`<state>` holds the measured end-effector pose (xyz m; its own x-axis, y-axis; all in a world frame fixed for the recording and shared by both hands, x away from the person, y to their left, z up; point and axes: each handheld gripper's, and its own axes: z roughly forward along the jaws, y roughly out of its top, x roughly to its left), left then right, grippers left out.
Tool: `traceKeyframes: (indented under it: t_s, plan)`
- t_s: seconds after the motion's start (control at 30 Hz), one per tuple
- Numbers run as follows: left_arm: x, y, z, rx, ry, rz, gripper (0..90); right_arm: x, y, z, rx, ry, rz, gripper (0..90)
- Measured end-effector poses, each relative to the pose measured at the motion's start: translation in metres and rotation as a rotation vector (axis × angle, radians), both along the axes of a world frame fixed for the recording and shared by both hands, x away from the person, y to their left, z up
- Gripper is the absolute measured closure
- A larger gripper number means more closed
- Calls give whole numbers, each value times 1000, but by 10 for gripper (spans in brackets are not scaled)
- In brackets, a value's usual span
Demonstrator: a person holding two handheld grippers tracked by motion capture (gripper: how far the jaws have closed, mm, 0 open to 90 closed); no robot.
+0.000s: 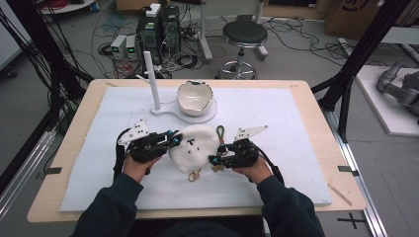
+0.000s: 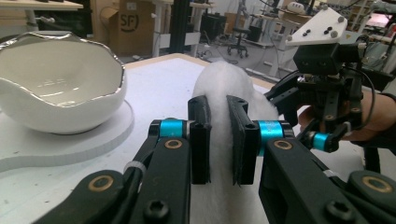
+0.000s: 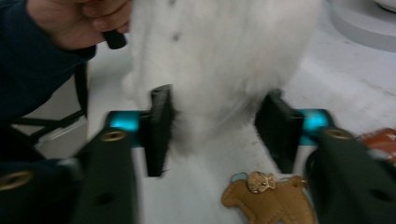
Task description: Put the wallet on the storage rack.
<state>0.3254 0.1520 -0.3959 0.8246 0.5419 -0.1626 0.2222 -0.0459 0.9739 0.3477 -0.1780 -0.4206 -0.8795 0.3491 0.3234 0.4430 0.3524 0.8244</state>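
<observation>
White plush toy (image 1: 193, 146) sits centre frame on the foam mat (image 1: 276, 113). Left gripper (image 2: 218, 140) clamped on its fur; right gripper (image 3: 219, 128) straddles the other side, jaws apart, not pinching. Bowl (image 1: 194, 97) just above; bare mat right and lower edge.

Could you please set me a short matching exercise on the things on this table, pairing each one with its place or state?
Things:
1. white plush toy
2. white bowl
3. brown charm
4. left gripper

Places or states:
A. lying flat on the mat below the right gripper's jaws
B. on the round base of the white stand
C. shut on the fluffy toy
D. between the two grippers

Pairs: 1-D, 2-B, 3-A, 4-C
</observation>
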Motion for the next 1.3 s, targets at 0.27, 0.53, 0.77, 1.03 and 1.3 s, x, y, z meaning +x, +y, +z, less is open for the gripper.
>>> traceKeyframes:
  t_s: [0.27, 0.53, 0.77, 1.03, 1.3]
  plan:
    - [10, 1, -15, 91, 247, -142, 726, -6, -11, 13, -34, -193, -37, 783]
    - [9, 0, -14, 137, 142, -125, 516, -10, -12, 20, 1, -227, 8, 789]
    - [2, -3, -8, 170, 30, -184, 795, -9, -13, 20, 34, -194, -8, 615]
    - [1, -5, -7, 149, 27, -223, 797, -5, -10, 17, 49, -137, 11, 711]
    - [7, -6, -14, 172, 128, -175, 689, -7, -9, 32, 45, -242, -43, 764]
